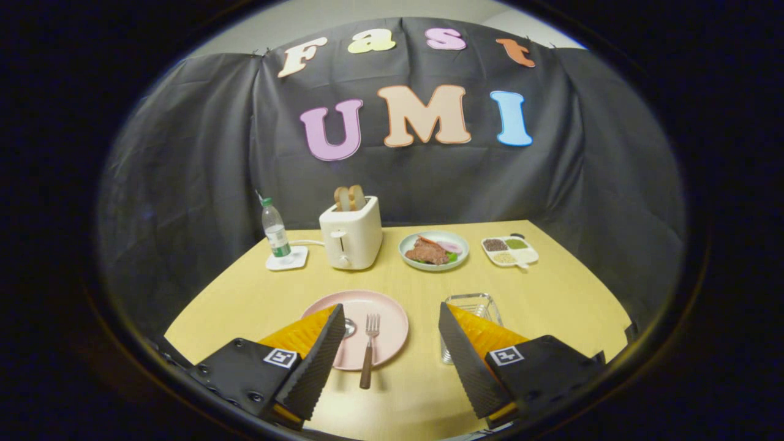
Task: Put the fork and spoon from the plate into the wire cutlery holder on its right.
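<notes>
We see the hand-held gripper (392, 343) spread wide above the pale wooden bench (551, 306), its two black ribbed fingers (318, 361) well apart and pinching nothing. Between them lies the round pink plate (386, 312). On it rests the metal fork with a brown wooden handle (369, 349), tines pointing away from us and handle reaching past the near rim. The metal spoon (350, 328) sits just left of the fork, mostly hidden behind the left finger. The wire cutlery holder (471, 306) stands to the plate's right, partly behind the right finger. Beyond them we note a white toaster with two bread slices (351, 236), a clear plastic bottle (275, 229), a pale green dish of food (433, 250) and a small divided white tray (509, 250).
</notes>
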`<action>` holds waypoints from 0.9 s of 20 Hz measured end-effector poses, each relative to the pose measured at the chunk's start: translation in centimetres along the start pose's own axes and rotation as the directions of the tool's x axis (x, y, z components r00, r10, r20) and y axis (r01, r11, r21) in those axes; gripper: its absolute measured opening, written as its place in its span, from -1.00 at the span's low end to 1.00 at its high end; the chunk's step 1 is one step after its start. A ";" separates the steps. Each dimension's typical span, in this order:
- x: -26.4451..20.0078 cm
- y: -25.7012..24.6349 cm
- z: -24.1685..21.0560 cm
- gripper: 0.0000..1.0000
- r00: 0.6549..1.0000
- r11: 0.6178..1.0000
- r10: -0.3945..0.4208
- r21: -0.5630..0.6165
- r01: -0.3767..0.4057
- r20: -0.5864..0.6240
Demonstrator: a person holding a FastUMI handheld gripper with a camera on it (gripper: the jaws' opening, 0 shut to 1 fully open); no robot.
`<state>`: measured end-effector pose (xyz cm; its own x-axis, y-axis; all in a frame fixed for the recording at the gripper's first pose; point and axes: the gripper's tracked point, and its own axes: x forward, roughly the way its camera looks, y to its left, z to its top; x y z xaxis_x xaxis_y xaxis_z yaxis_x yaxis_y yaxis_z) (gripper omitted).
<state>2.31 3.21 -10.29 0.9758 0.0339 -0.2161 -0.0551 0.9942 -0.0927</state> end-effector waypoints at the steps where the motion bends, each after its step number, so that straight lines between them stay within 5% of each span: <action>1: 0.2 0.1 -0.6 0.94 1.000 1.000 0.000 -0.001 0.000 -0.012; 18: 3.3 1.9 -12.2 0.94 0.977 0.999 0.021 -0.026 -0.028 -0.214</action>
<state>2.88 4.00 -23.03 0.9066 0.0324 -0.4208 -0.0875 0.9898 -0.1122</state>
